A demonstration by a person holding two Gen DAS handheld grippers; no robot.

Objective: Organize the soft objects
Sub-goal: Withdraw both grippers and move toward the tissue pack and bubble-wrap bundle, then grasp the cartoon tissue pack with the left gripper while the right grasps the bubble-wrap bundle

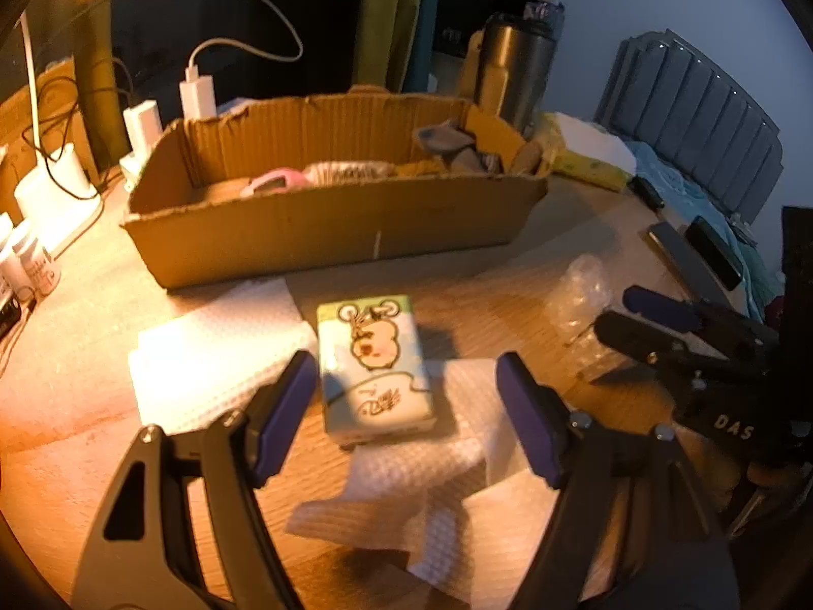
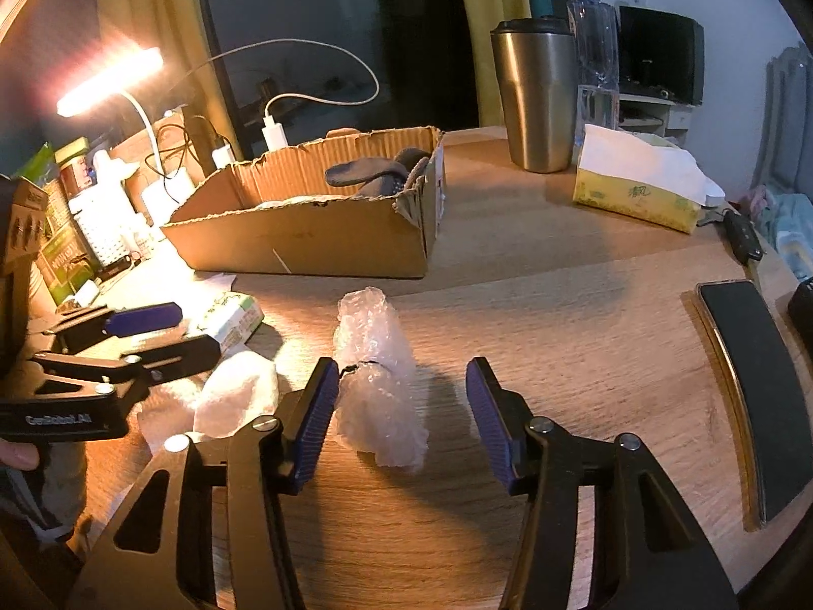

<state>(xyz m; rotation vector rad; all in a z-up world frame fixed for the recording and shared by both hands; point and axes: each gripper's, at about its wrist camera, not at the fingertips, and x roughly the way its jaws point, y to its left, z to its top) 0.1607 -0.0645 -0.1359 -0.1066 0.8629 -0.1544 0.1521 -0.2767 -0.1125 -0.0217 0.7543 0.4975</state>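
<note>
A small tissue pack (image 1: 373,366) with a cartoon print lies on white paper towels (image 1: 213,356) on the wooden table. My left gripper (image 1: 406,396) is open and straddles the pack, its left pad close to the pack's edge and its right pad well clear. A roll of bubble wrap (image 2: 376,381) tied around the middle lies between the fingers of my open right gripper (image 2: 401,406); the left pad is at the roll's side, the right pad apart from it. Behind stands a torn cardboard box (image 2: 305,244) holding dark socks (image 2: 376,173) and other soft items.
A steel tumbler (image 2: 538,101), a water bottle (image 2: 594,51) and a yellow tissue box (image 2: 635,188) stand at the back right. A dark phone (image 2: 747,381) lies near the right table edge. A lit desk lamp (image 2: 106,81), chargers and bottles crowd the left.
</note>
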